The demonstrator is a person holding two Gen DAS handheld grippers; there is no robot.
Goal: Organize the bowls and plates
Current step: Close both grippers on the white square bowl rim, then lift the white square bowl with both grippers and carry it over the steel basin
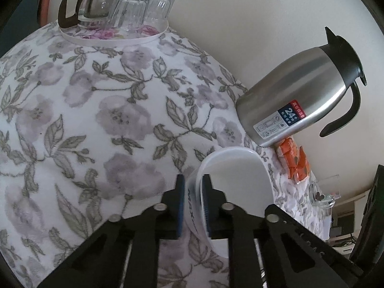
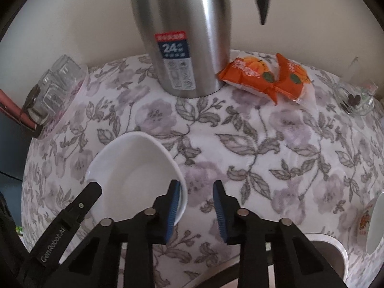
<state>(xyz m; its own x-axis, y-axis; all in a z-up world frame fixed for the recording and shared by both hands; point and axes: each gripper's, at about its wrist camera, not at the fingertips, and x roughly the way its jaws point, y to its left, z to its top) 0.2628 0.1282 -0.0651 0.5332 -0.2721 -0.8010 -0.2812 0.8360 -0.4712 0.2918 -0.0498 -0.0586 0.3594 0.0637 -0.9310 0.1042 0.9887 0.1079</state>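
A plain white bowl point(image 1: 237, 187) rests on the flowered tablecloth point(image 1: 108, 120), tilted up toward the camera in the left wrist view. My left gripper point(image 1: 194, 200) is shut on its near rim, one blue pad outside the wall and one inside. In the right wrist view the same bowl point(image 2: 134, 168) lies at lower left, with a black finger point(image 2: 88, 198) of the left gripper on its left rim. My right gripper point(image 2: 196, 206) stands at the bowl's right rim. Its left pad overlaps the rim, its right pad is apart, and cloth shows in the gap.
A steel thermos jug point(image 2: 182, 36) stands behind the bowl, with orange snack packets point(image 2: 264, 76) and a glass dish point(image 2: 355, 98) to its right. A tray of upturned glasses and a glass pot point(image 1: 115, 12) sits far back. A patterned bowl point(image 2: 374, 223) and a grey-rimmed dish point(image 2: 331, 242) lie at lower right.
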